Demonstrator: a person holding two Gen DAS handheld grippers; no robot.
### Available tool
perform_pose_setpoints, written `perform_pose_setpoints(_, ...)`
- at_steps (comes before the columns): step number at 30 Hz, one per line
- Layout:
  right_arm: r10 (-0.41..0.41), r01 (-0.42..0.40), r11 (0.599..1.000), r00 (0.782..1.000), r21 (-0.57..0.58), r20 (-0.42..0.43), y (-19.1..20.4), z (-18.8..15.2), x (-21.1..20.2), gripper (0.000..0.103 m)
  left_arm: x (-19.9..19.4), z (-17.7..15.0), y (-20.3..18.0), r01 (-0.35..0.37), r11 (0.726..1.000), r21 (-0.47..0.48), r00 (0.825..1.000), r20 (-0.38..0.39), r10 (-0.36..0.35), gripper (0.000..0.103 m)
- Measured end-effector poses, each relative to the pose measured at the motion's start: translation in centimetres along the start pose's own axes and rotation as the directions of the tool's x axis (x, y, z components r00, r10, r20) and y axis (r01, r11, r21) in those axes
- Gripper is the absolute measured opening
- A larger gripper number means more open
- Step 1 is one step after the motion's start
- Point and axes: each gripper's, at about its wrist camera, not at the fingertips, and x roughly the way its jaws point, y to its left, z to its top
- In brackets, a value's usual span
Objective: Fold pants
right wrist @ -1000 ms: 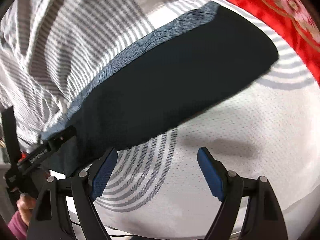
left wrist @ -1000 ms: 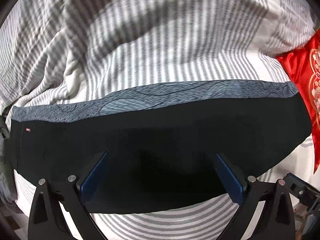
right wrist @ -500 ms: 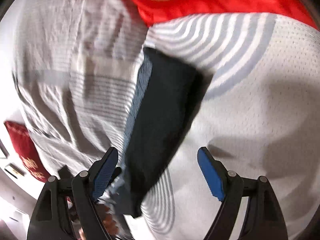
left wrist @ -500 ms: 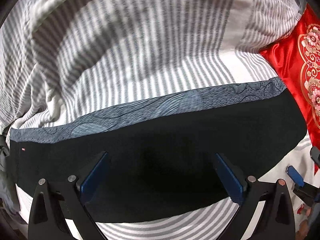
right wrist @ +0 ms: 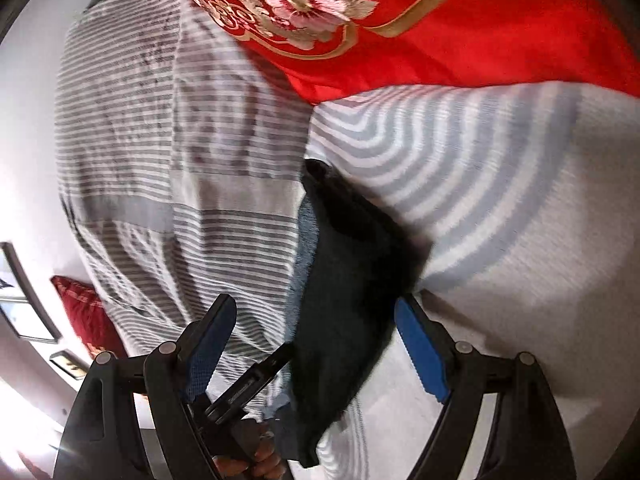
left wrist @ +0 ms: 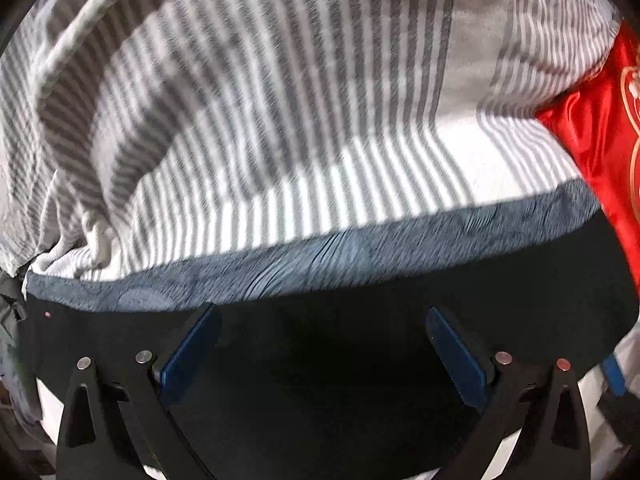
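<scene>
The pants (left wrist: pixel 360 340) are black with a blue-grey patterned strip along the far edge. They lie flat as a long folded band across the striped bed. My left gripper (left wrist: pixel 320 344) is open, its blue pads just above the black cloth near its middle, holding nothing. In the right wrist view the pants (right wrist: pixel 348 304) run as a narrow dark band away from me. My right gripper (right wrist: pixel 316 340) is open and straddles that band near its end. The left gripper's finger (right wrist: pixel 248 384) shows at the lower left, beside the pants.
A grey-and-white striped duvet (left wrist: pixel 260 100) is bunched behind the pants. A red embroidered pillow (right wrist: pixel 440 20) lies at the band's far end, also in the left wrist view (left wrist: pixel 592 140). A white sheet with grey arcs (right wrist: pixel 520 220) covers the bed. A dark red cushion (right wrist: pixel 80 312) sits far left.
The right gripper has swung round from beside the pants to look along their length, with the band now between its open fingers. The left gripper has moved forward over the cloth.
</scene>
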Motion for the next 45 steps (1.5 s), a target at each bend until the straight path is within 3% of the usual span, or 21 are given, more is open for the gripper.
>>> perform_pose_setpoints(7,0.028,-0.028,1.000,0.999,-0.007,-0.015,0.5,1.0,1.6,0.084,2.7,1.9,-2.0,-0.027,1.000,-0.014,1.000,-0.016,0.027,0.103)
perform_pose_setpoints(13,0.017,-0.018,1.000,0.999,-0.012,-0.029,1.3,1.7,4.2,0.080,3.0,1.4,-2.4,-0.044,0.999,-0.013,0.998,0.044,0.044,0.103)
perform_pose_setpoints(14,0.005,-0.005,1.000,0.999,-0.006,-0.041,1.3,1.7,4.7,0.070,3.0,1.3,-2.6,-0.047,0.999,-0.008,0.997,0.053,0.047,0.103)
perform_pose_setpoints(17,0.009,-0.001,0.995,0.996,0.098,-0.086,-0.1,1.5,6.1,0.010,3.1,1.1,-2.7,-0.037,0.999,-0.007,0.998,0.056,0.038,0.103)
perform_pose_setpoints(24,0.107,-0.094,0.987,0.990,0.127,-0.094,0.6,0.5,5.7,0.008,3.8,0.8,-1.5,-0.001,1.000,-0.004,0.998,0.066,0.002,0.103)
perform_pose_setpoints(26,0.081,-0.071,0.992,0.992,0.101,-0.093,1.5,0.2,5.6,0.008,4.2,0.7,-0.7,0.010,1.000,-0.007,0.998,0.060,-0.010,0.103)
perform_pose_setpoints(29,-0.010,0.014,0.997,0.998,0.072,-0.058,2.0,0.2,4.8,0.017,4.4,0.7,-0.5,0.025,1.000,-0.002,0.999,0.046,-0.025,0.103)
perform_pose_setpoints(31,-0.033,0.035,0.998,0.999,0.053,-0.038,2.1,0.2,3.6,0.055,4.5,0.8,-0.1,0.031,1.000,-0.002,0.999,0.035,-0.031,0.103)
perform_pose_setpoints(32,-0.030,0.031,0.999,0.999,0.040,-0.026,2.2,0.2,2.7,0.085,4.6,1.0,0.0,0.034,0.999,-0.004,0.999,0.032,-0.034,0.103)
perform_pose_setpoints(33,-0.024,0.024,0.999,1.000,0.028,-0.011,2.1,0.0,1.7,0.094,4.7,0.9,0.1,0.037,0.999,-0.005,0.999,0.032,-0.037,0.103)
perform_pose_setpoints(40,0.001,-0.005,0.994,0.999,0.106,0.044,-1.3,0.0,-1.4,0.090,4.7,0.8,0.1,0.026,1.000,0.005,0.999,0.042,-0.026,0.103)
perform_pose_setpoints(45,0.019,-0.020,0.999,1.000,0.050,0.021,-0.5,0.7,-0.1,0.090,4.4,0.7,-0.5,0.010,1.000,0.026,0.999,0.049,-0.012,0.103)
